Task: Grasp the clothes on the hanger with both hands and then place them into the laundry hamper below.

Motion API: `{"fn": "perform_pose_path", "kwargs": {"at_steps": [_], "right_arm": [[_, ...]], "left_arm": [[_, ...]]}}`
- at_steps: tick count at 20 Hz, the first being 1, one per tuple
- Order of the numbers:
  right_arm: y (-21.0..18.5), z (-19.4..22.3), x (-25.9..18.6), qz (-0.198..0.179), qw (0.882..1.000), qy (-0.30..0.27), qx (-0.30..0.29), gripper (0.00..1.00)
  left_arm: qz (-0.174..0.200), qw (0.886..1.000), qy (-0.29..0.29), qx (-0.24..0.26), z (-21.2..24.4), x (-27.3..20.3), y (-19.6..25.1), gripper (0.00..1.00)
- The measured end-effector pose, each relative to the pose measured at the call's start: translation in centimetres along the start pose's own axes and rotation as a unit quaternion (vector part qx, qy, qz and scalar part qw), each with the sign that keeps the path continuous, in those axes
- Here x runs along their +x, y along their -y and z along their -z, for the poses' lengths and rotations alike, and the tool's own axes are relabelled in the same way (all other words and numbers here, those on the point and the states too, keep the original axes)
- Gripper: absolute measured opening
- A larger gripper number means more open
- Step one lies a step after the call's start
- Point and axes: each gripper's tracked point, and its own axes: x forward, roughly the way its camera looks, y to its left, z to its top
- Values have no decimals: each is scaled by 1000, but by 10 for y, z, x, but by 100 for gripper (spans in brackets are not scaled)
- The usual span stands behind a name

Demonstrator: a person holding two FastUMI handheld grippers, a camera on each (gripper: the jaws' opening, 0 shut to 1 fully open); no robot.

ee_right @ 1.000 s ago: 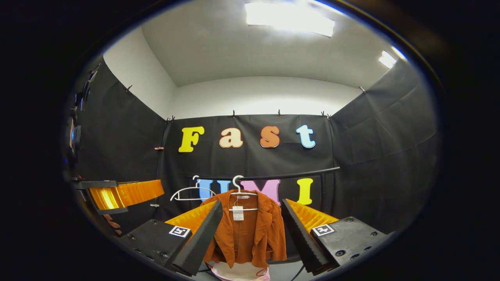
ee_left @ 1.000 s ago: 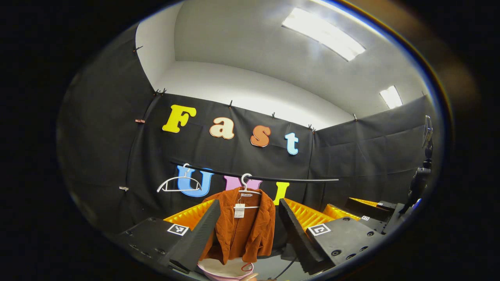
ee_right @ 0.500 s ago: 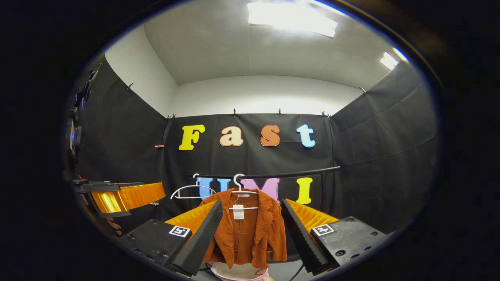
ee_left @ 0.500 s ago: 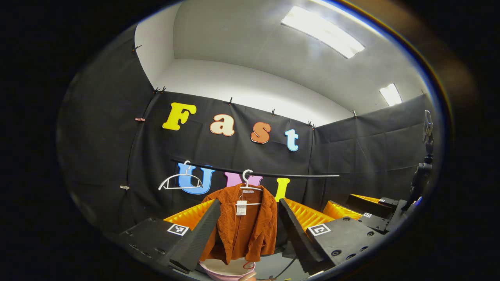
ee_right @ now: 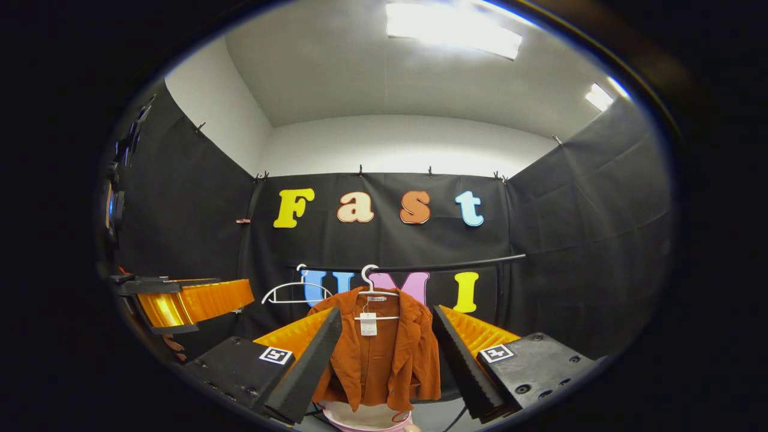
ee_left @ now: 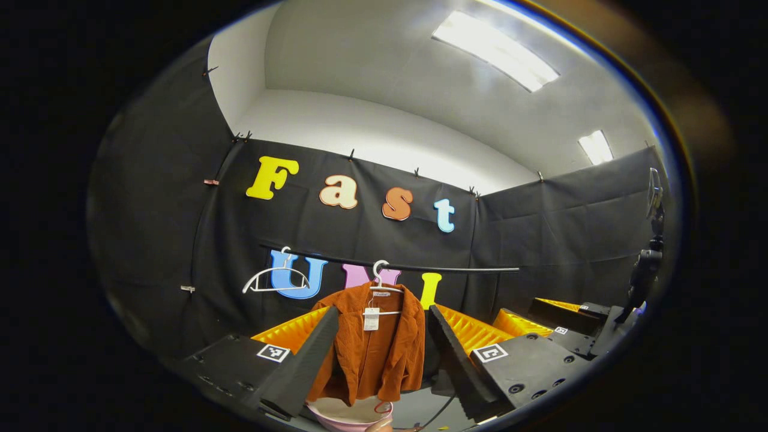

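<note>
A rust-orange corduroy jacket [ee_left: 375, 345] hangs open-fronted on a white hanger [ee_left: 380, 285] hooked over a black rail [ee_left: 456, 269] against the far wall. A white paper tag [ee_left: 371, 319] dangles from the hanger at the collar; it carries print, but the print is too small to read, as is the small label sewn inside the neck. To the left on the same rail hangs a second, bare white hanger [ee_left: 275, 279].

Directly under the jacket's hem stands the pink laundry hamper [ee_left: 351, 415], only its rim and pale inside showing at the near edge of the left gripper view; in the right gripper view it [ee_right: 367, 418] sits in the same place beneath the jacket [ee_right: 383, 353].

The left hand-held gripper [ee_left: 377, 336] is released, its black fingers with orange ribbed backs spread wide, the jacket framed in the gap between them and well apart from them. Each finger base bears a square black-and-white marker, a coded pattern and no writing. The right hand-held gripper [ee_right: 384, 336] is likewise released and spread, with the jacket seen between its fingers, untouched.

In the left gripper view the right hand-held gripper [ee_left: 558, 318] appears low at the right, beside a dark stand [ee_left: 645, 276] at the edge. In the right gripper view the left hand-held gripper [ee_right: 186, 300] juts in from the left, its orange ribbing lit.

Two ceiling light panels [ee_right: 453, 30] glow overhead.
</note>
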Motion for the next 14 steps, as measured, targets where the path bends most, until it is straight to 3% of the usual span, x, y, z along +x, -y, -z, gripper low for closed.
{"fn": "perform_pose_path", "kwargs": {"at_steps": [7, 14], "right_arm": [[-11, 13, 0, 9, 1000, -12, -11, 97], [-12, 40, 43, 10, 1000, -26, -9, 97]], "left_arm": [[15, 1000, -8, -1, 9, 2, -9, 95], [20, 1000, -22, 1, 32, 39, -25, 95]]}}
